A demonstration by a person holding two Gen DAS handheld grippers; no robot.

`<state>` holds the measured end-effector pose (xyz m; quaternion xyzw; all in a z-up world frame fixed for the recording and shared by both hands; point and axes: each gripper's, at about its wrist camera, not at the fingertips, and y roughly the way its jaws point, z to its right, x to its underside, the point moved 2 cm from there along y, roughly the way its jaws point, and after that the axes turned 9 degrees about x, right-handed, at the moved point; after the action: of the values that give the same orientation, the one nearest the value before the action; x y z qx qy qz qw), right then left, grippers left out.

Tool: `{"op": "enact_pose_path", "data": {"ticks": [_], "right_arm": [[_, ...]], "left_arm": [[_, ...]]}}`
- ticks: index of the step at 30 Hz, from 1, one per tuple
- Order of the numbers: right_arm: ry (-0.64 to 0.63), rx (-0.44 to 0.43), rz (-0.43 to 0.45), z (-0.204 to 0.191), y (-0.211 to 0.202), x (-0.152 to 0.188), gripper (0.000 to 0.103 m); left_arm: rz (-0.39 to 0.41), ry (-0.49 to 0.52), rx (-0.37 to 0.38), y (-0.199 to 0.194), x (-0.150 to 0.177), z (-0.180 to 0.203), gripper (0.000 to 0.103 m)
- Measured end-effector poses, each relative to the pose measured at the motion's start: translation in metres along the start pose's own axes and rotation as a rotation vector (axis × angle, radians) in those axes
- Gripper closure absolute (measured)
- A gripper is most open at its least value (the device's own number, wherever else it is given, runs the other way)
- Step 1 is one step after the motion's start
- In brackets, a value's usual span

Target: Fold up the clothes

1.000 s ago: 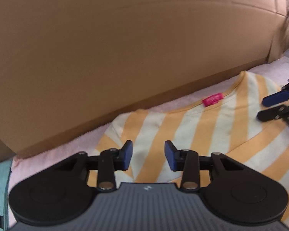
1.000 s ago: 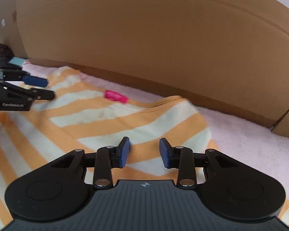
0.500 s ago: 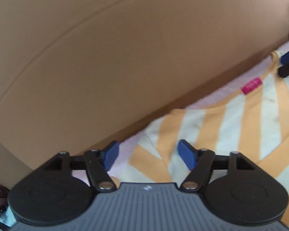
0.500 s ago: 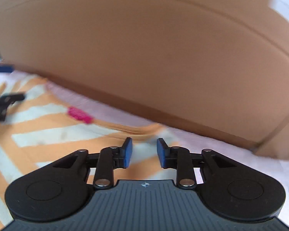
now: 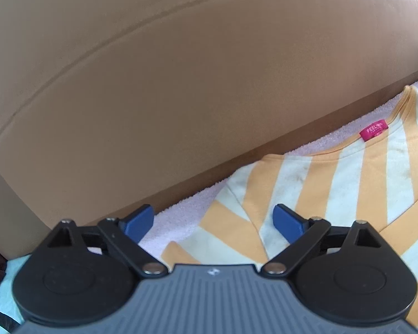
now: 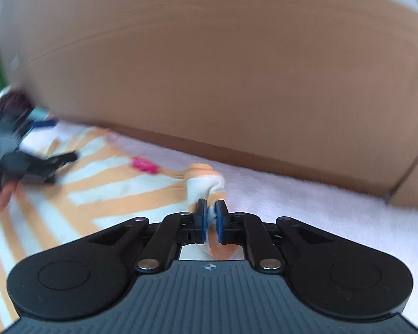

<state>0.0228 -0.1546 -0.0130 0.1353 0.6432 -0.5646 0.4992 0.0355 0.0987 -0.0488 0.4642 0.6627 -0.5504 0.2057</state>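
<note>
We have the striped shirt (image 5: 334, 194) spread on the pink towel (image 5: 181, 214), its collar edge lying just in front of the big cardboard box (image 5: 181, 83), with the magenta label (image 5: 374, 133) sitting at the neckline nearest that box.

What has changed: a second ago both tools hovered half open over the cloth. Now our right gripper (image 6: 211, 217) is closing, and a bunched corner of the shirt (image 6: 206, 183) stands up between its blue pads, on the side of the label away from the left gripper. The pads press on the fabric, so we count that shoulder as caught, and it is lifting off the towel.

Our left gripper (image 5: 213, 222) has gone the other way: its jaws are opening wide, nothing between them, straddling the shirt's other shoulder corner close to the foot of the box.

For the fold, we judge this means one top corner is secured and the second is lined up but not yet pinched. The left tool needs to close on that corner before we can raise the collar edge evenly.
</note>
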Motion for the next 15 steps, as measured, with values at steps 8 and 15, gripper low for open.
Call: {"op": "enact_pose_path", "data": {"ticks": [8, 15], "right_arm": [[-0.472, 0.086, 0.026, -0.078, -0.03, 0.032, 0.086], [-0.041, -0.019, 0.046, -0.036, -0.04, 0.006, 0.062]], "left_arm": [[-0.009, -0.038, 0.029, -0.007, 0.006, -0.004, 0.003], [-0.012, -0.044, 0.053, -0.014, 0.011, -0.003, 0.002]]}}
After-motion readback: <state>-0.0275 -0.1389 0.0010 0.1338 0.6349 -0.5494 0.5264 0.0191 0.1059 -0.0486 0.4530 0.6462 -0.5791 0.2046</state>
